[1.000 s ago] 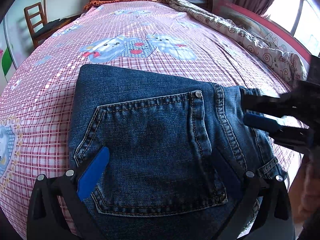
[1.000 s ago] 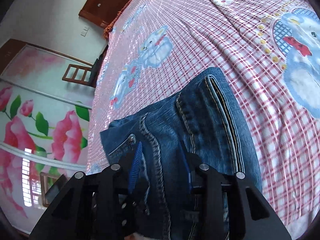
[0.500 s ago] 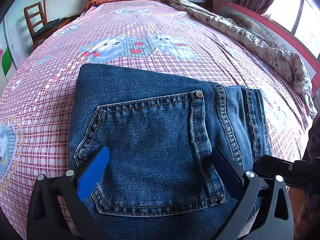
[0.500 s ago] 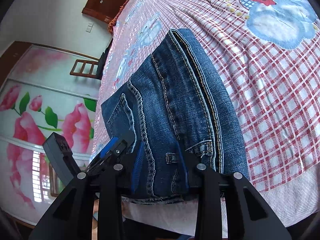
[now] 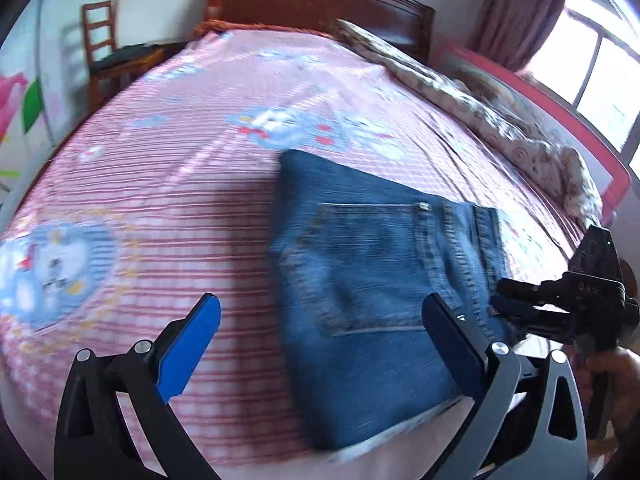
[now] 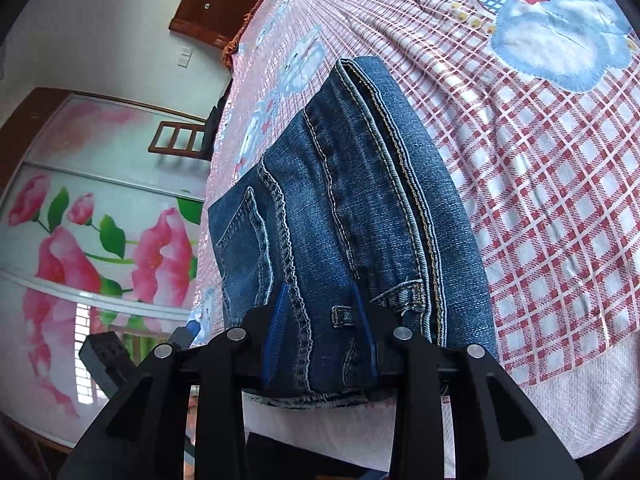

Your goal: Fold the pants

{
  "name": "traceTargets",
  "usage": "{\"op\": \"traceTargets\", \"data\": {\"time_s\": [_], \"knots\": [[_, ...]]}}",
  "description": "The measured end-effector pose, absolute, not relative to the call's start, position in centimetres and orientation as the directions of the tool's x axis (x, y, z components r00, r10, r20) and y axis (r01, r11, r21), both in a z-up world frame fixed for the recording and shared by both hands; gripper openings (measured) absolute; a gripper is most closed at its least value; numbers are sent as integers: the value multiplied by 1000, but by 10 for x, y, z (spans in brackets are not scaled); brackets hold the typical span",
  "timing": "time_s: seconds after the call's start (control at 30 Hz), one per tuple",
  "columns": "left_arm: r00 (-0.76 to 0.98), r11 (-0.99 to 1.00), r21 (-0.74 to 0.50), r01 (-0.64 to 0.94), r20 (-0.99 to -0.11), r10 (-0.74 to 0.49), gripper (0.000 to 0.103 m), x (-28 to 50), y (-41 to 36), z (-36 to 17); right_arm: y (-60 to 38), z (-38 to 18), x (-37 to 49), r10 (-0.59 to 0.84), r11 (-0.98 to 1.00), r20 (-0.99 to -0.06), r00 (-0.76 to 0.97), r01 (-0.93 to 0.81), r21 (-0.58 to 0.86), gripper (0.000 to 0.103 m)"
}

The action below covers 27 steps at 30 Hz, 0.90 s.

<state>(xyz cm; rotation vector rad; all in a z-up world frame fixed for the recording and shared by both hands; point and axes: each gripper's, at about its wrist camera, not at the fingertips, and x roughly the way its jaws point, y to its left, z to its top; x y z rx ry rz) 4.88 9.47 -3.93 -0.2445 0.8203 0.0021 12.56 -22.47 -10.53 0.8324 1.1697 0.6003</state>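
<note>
Seen from the left wrist, the left gripper (image 5: 320,328) stands wide with nothing between its blue pads, above the near edge of the bed (image 5: 168,184). The folded jeans (image 5: 380,264) lie at that near edge, back pocket (image 5: 368,268) up, partly behind its right finger. This blurred view alone shows the wooden headboard (image 5: 320,4), a chair (image 5: 108,56) by the far left corner, a rumpled quilt (image 5: 480,116) along the right edge, the curtain (image 5: 520,12) and window (image 5: 600,76), and the right gripper (image 5: 508,300) reaching in at the jeans' right end, a hand (image 5: 616,372) behind it.

From the right wrist, sharper, the right gripper (image 6: 320,332) is narrowed onto the waistband end of the jeans (image 6: 360,200), pads pressing the denim beside a belt loop (image 6: 342,316); its jaws have just been closing. Only here appear the stacked seams, the overhanging frayed hem, a flowered wardrobe door (image 6: 88,240) and part of the left gripper (image 6: 120,360).
</note>
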Motion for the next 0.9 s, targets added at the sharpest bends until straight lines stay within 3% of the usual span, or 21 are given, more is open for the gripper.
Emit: {"op": "traceTargets", "data": {"time_s": [0.13,0.33,0.57,0.83,0.9], "knots": [[687,944,-267,-194,-724,-63,101,27,141,-39,-229,-106,126,787,565,-543,294,10,825,32],[697,914,-361,-186,-704,-136,101,30,158,-50,-233,-98,124,783,572,-552,288,16,820,32],[654,774,-629,-78,-618,-437,101,59,128,-73,-244,-103,118,796,542,-527,298,36,840,32],[616,801,-594,-79,-661,-429,101,65,102,-84,-244,-101,116,794,547,-531,296,32,837,32],[601,819,-568,-78,-683,-416,101,70,97,-85,-243,-96,116,791,548,-530,306,32,836,38]]}}
